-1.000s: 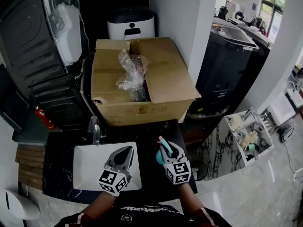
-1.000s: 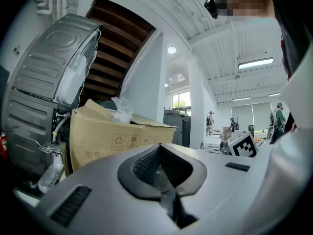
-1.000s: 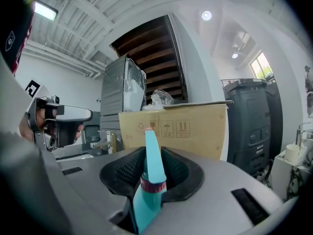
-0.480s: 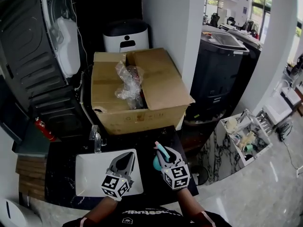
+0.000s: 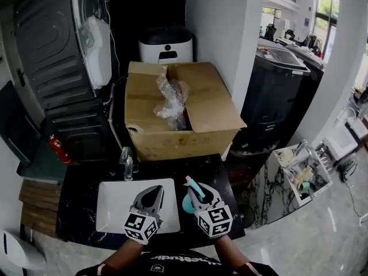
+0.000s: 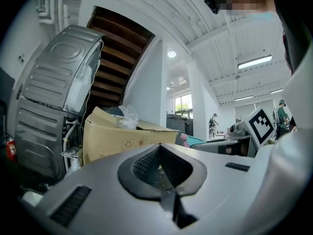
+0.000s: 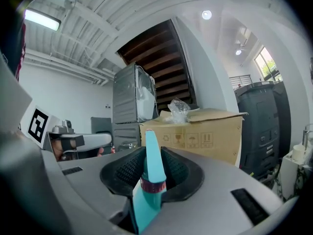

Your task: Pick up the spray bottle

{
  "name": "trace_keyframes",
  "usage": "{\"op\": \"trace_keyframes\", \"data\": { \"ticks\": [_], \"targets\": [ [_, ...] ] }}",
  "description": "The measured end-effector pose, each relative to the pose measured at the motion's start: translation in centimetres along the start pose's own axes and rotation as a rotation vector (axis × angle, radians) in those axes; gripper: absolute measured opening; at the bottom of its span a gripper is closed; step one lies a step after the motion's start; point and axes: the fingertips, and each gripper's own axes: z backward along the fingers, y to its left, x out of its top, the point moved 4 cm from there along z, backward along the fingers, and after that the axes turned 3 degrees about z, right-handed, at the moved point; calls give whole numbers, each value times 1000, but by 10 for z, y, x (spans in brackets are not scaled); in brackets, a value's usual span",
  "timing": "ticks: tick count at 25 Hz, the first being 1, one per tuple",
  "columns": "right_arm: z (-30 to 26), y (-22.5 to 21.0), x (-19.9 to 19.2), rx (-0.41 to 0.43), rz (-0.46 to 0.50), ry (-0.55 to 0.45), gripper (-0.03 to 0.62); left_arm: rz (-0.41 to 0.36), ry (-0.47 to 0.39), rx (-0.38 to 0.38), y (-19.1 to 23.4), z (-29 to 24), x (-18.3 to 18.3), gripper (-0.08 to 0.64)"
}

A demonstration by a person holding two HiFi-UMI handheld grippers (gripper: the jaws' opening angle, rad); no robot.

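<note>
Head view: left gripper (image 5: 153,190) over white sink (image 5: 112,211). Right gripper (image 5: 194,187) carries teal spray bottle (image 5: 188,203) above dark worktop (image 5: 215,171), just right of sink. Open cardboard box (image 5: 201,105) beyond worktop.

Left gripper view: fingers (image 6: 88,199) closed together, nothing between.

Right gripper view: fingers clamped on spray bottle, its nozzle sticking up between them; cardboard box behind.
</note>
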Motion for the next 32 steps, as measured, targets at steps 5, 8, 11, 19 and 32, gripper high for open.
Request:
{"op": "trace_keyframes", "data": {
  "ticks": [5, 8, 11, 19, 32],
  "targets": [
    [2, 27, 1, 33, 0, 4, 124, -9, 0, 32, 11, 15, 0, 15],
    [3, 44, 1, 56, 2, 10, 124, -14, 0, 52, 17, 24, 1, 15],
    [5, 58, 3, 75, 14, 6, 124, -17, 2, 69, 19, 31, 0, 15],
    [10, 72, 6, 81, 22, 6, 124, -36, -3, 80, 12, 40, -4, 15],
    [16, 71, 5, 47, 42, 2, 124, -30, -3, 53, 7, 39, -7, 15]
  ]
}}
